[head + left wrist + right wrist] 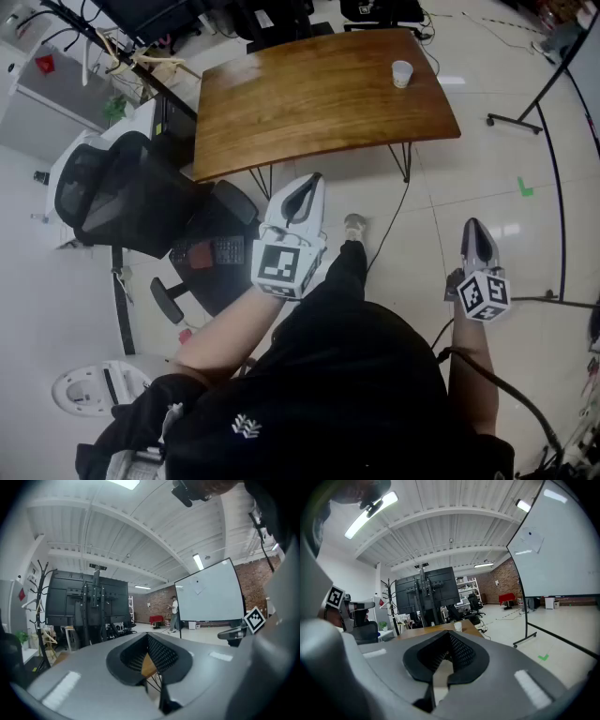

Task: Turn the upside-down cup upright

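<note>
A small white cup (401,73) stands near the far right edge of the brown wooden table (309,94). It also shows small and distant as the cup (458,626) in the right gripper view; whether it is upright or inverted is too small to tell. My left gripper (305,185) hovers over the floor short of the table's near edge, jaws together and empty. My right gripper (472,225) is lower right, farther from the table, over the tiled floor, also shut with nothing in it. Both are well apart from the cup.
A black office chair (122,192) stands left of the table, with a second black seat (211,248) beside it. A wheeled whiteboard stand (534,117) is at the right, with a green floor mark (525,187) near it. A person (174,614) stands far off by the whiteboard (211,595).
</note>
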